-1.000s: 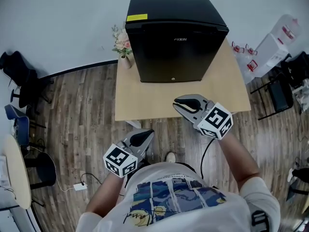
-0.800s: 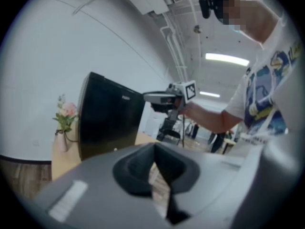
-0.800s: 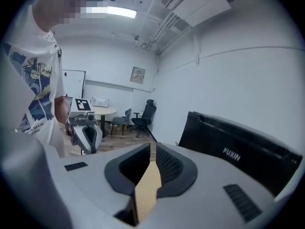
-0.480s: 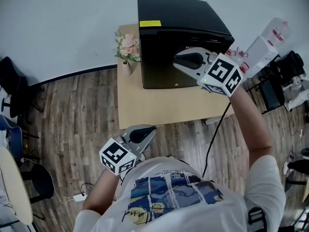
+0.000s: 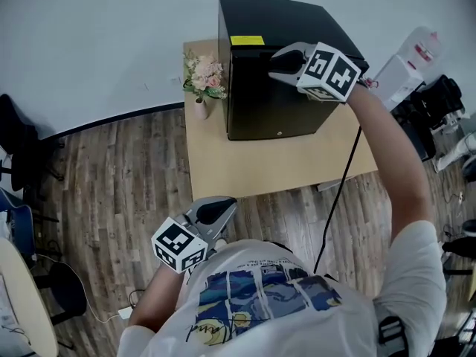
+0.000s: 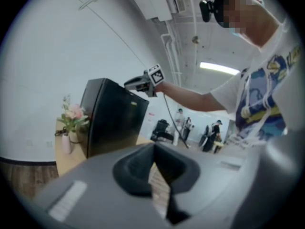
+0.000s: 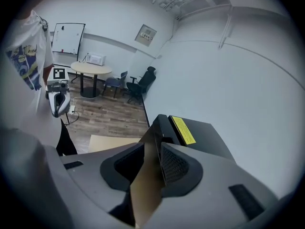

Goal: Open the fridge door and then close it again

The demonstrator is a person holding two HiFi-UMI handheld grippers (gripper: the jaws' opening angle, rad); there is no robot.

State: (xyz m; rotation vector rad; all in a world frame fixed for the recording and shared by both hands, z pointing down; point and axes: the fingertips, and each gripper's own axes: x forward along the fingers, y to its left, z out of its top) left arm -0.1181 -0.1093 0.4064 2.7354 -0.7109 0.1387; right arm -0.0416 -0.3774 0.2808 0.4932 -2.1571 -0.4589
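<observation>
A black mini fridge [image 5: 275, 103] stands on a light wooden table [image 5: 253, 166], its door closed and a yellow label [image 5: 247, 40] on its top. My right gripper [image 5: 274, 64] is held up at the top front edge of the fridge, jaws together with nothing between them. In the right gripper view the fridge's top corner [image 7: 205, 137] lies just beyond the right gripper [image 7: 155, 144]. My left gripper [image 5: 223, 203] hangs low by the person's body, in front of the table, also shut and empty. The left gripper view shows the fridge [image 6: 112, 116] from the side.
A small vase of pink flowers [image 5: 202, 80] stands on the table left of the fridge. A black cable [image 5: 338, 199] trails down from the right gripper. Dark chairs [image 5: 15, 147] stand at the far left, white and black items [image 5: 416, 65] at the right. Wood floor surrounds the table.
My right gripper has risen from the table's front edge up to the fridge's top front edge. The left gripper has barely moved. The fridge door stays closed.
</observation>
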